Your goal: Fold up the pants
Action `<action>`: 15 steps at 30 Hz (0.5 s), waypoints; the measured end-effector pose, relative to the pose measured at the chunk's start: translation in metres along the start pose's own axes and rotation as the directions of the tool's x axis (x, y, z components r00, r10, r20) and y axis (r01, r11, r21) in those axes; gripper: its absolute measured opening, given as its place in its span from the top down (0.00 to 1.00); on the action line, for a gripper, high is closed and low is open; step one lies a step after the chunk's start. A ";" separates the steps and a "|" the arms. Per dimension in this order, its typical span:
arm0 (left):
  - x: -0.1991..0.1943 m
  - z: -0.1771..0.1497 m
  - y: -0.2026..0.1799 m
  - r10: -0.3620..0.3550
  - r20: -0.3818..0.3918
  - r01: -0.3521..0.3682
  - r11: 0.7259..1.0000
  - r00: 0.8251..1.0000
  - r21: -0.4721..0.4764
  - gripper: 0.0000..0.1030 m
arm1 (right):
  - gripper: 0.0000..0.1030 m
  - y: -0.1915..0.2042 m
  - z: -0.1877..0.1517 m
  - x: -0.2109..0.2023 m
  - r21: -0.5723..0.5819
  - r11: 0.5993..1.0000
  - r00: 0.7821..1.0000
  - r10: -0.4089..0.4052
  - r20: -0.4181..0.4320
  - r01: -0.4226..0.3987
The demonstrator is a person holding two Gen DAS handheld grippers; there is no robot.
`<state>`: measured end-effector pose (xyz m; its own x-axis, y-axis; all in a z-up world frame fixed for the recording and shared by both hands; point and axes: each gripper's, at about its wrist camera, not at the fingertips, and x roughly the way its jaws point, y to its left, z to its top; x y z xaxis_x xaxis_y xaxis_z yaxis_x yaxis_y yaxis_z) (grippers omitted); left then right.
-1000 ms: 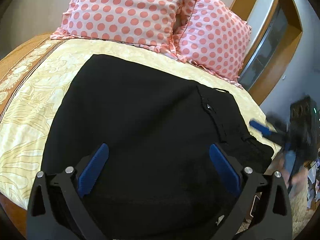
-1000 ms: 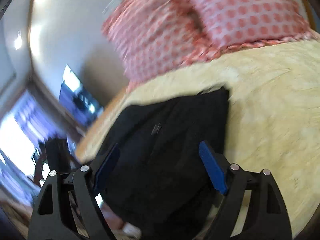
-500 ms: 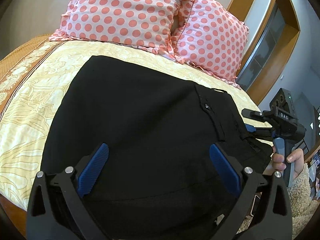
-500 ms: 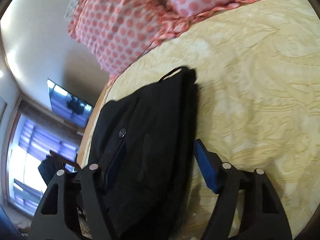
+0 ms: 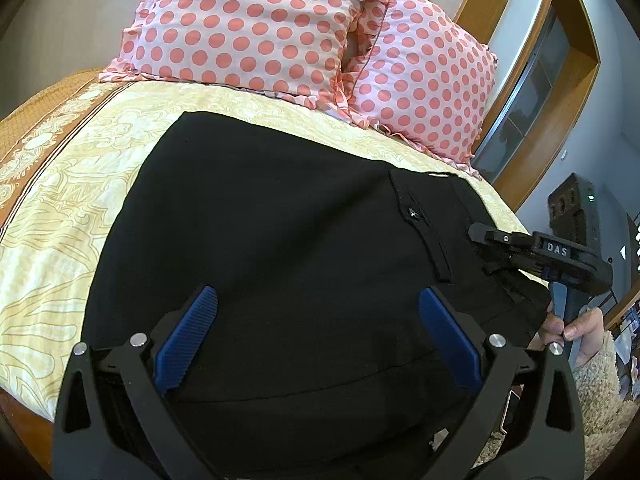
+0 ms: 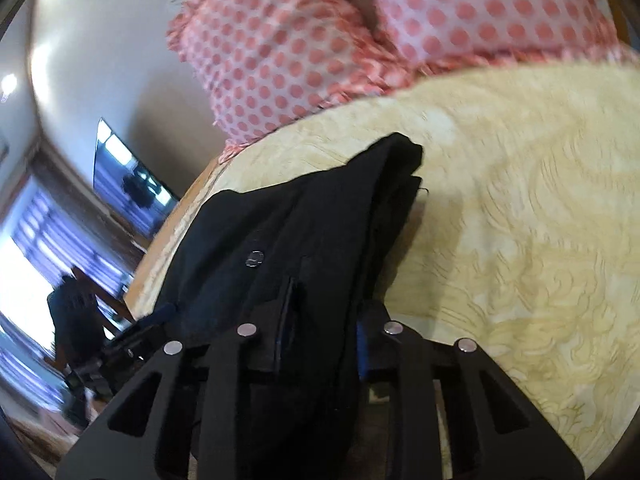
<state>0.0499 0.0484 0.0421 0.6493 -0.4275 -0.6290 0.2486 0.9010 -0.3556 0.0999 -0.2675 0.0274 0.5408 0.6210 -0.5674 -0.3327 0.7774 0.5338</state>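
Note:
Black pants (image 5: 280,248) lie spread on a yellow patterned bedspread (image 5: 60,216), waistband end to the right with a small button (image 5: 412,213). My left gripper (image 5: 318,332) is open and hovers over the near part of the pants, empty. My right gripper (image 6: 320,340) is shut on the waistband end of the pants (image 6: 304,240), and a thick bunch of fabric rises between its jaws. The right gripper also shows in the left wrist view (image 5: 504,256) at the pants' right edge, held by a hand (image 5: 572,328).
Two pink polka-dot pillows (image 5: 256,24) lean at the head of the bed. A wooden-framed cabinet (image 5: 540,92) stands to the right. A fluffy beige rug (image 5: 600,392) lies beside the bed. A wall-mounted screen (image 6: 132,176) and a bright window (image 6: 24,264) show in the right wrist view.
My right gripper has moved onto the waistband end and closed on it, bunching the fabric. My left gripper has stayed open over the pants.

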 end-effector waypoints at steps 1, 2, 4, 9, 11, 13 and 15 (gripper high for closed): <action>0.000 0.000 0.000 -0.001 0.000 0.001 1.000 1.000 -0.002 0.02 | 0.74 0.005 0.000 0.000 -0.027 1.000 1.000 0.006 0.006 -0.006; 0.000 0.001 0.000 0.000 0.000 0.000 1.000 1.000 -0.003 0.02 | 0.74 0.011 -0.002 -0.001 -0.064 0.998 1.000 0.007 0.012 -0.006; 0.000 0.001 -0.001 0.002 0.001 -0.002 1.000 1.000 -0.001 0.02 | 0.74 0.019 -0.003 -0.001 -0.120 0.992 0.999 -0.033 0.018 0.035; -0.006 0.004 0.001 -0.024 -0.008 0.024 1.000 1.000 -0.012 0.02 | 0.72 -0.014 -0.002 0.006 0.045 0.999 1.000 -0.014 -0.019 0.015; -0.013 0.011 0.006 -0.064 -0.019 0.063 0.997 0.998 -0.036 0.02 | 0.67 -0.021 -0.003 0.006 0.085 0.996 1.000 0.000 -0.024 0.002; -0.025 0.024 0.020 -0.064 0.005 0.064 0.995 0.998 -0.078 0.02 | 0.60 -0.026 -0.002 0.006 0.118 0.993 0.999 0.020 -0.030 -0.016; -0.031 0.040 0.037 -0.037 0.014 0.039 0.992 0.999 -0.121 0.02 | 0.58 -0.030 -0.002 0.007 0.142 0.989 0.999 0.033 -0.037 -0.028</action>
<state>0.0680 0.0980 0.0759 0.6496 -0.4598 -0.6055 0.1845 0.8679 -0.4611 0.1122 -0.2859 0.0058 0.5007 0.6499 -0.5718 -0.2347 0.7377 0.6330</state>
